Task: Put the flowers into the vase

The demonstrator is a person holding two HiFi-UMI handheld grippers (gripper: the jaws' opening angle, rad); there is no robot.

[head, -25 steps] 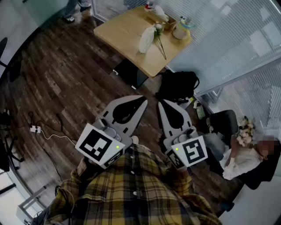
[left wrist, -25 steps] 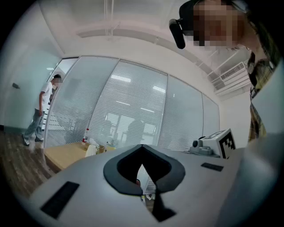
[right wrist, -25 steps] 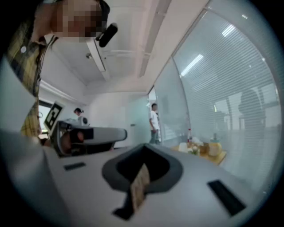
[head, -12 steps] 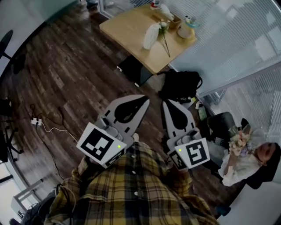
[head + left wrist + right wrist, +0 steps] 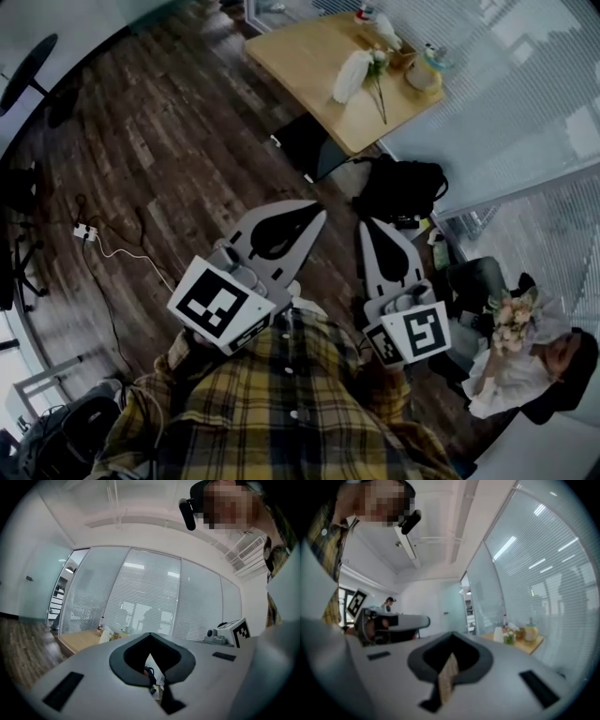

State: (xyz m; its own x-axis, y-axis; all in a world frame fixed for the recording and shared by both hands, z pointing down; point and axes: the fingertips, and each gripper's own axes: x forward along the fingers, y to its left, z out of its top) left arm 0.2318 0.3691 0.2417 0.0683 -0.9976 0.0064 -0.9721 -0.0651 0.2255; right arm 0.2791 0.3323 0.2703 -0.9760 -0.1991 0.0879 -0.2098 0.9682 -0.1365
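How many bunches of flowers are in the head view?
2. One green-stemmed bunch lies on the light wooden table; one pale pink bouquet is with the seated person at lower right. Others may be hidden.

table (image 5: 300,52) far ahead, upper right | flowers (image 5: 379,82) lying on it, wrapped bundle (image 5: 352,77) just left, jar (image 5: 422,73) right | bag (image 5: 403,190) on floor before table | left gripper (image 5: 317,214) and right gripper (image 5: 367,225) side by side, nearer | power strip (image 5: 84,231) on floor, left | seated person (image 5: 525,370) far right

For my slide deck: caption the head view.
Left gripper and right gripper, both shut and empty, well short of the table with the flowers.
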